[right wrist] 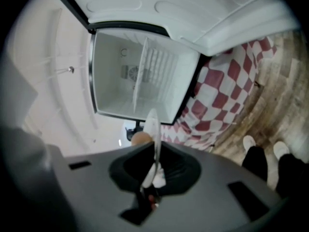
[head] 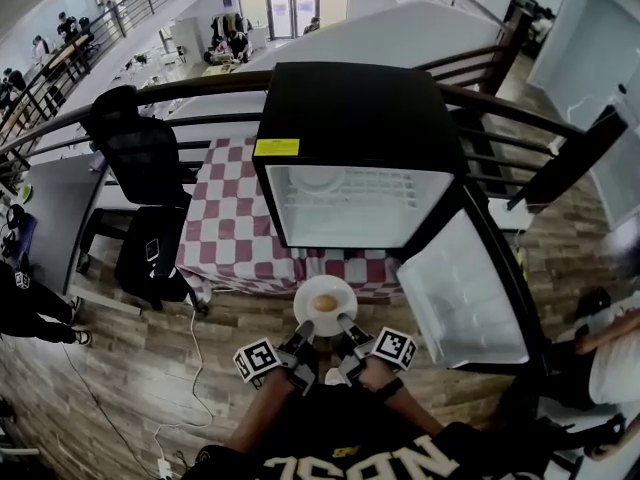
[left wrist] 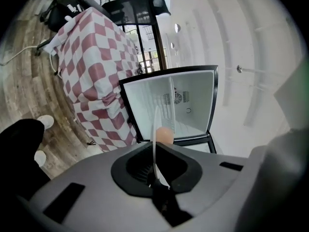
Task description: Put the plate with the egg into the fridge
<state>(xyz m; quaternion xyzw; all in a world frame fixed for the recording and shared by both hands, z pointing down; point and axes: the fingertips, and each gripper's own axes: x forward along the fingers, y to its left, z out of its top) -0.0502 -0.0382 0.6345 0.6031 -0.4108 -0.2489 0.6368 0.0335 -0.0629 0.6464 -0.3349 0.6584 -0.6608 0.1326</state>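
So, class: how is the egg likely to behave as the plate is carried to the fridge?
The egg lies loose and rounded on the smooth, shallow plate, so it would probably roll if the plate tips. The plate looks stiff, pinched at its near rim only by the left gripper and right gripper, so it may dip forward.

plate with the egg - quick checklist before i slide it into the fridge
1. Left gripper shut on the plate rim: ok.
2. Right gripper shut on the rim at the other side: ok.
3. Egg sitting near the plate's middle, away from the rim: ok.
4. Fridge door swung wide open: ok.
5. Room on the wire shelf, nothing seen on it: ok.
6. Plate held level: cannot tell from these angles.
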